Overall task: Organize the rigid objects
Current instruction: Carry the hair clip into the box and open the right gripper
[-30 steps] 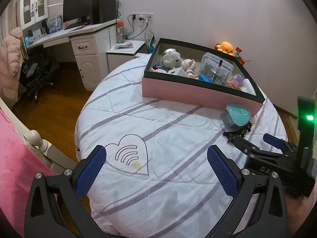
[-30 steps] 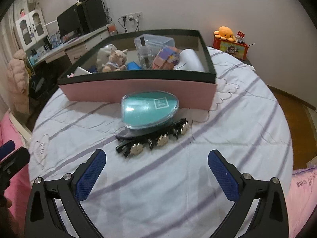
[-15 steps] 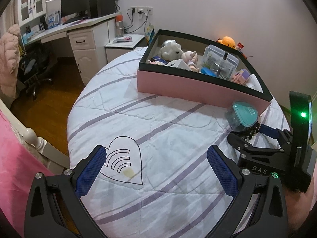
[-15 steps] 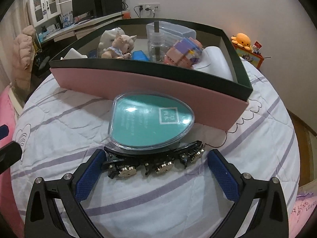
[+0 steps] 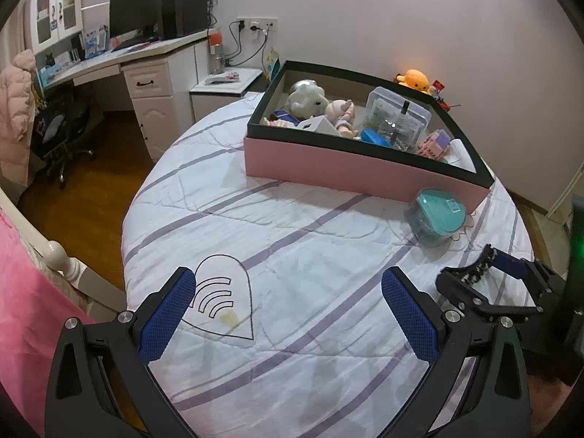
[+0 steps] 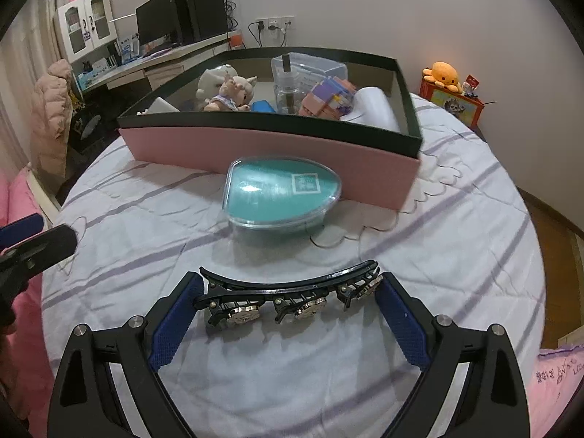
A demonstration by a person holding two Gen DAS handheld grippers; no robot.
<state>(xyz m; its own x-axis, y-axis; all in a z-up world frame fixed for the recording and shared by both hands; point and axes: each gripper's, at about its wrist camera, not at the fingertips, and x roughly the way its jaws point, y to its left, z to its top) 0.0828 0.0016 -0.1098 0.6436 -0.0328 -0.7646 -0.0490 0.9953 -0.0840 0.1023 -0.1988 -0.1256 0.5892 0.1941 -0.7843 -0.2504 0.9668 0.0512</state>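
The right gripper [image 6: 288, 314] hovers low over the bed with the white, purple-striped quilt [image 6: 456, 241]; its jaws are closing around a long black hair clip with metal-rimmed ornaments [image 6: 288, 297], which spans the gap lengthwise; the blue pads [image 6: 396, 323] stand right at the clip's two ends, though firm contact cannot be told, and the clip appears to lie on the quilt; just beyond the clip sits a teal egg-shaped sponge in a clear plastic case [image 6: 283, 191], close against the near wall of a pink storage box with a black rim [image 6: 365, 171]; inside the box lie a small doll, a plush toy, a clear bottle, a block toy and a white roll.

The left gripper [image 5: 284, 312] is well to the left, above bare quilt beside a stitched heart outline [image 5: 222, 301]; its jaws stand wide with nothing between them; from there the clip shows between the right gripper's fingers at the near right edge of the bed.
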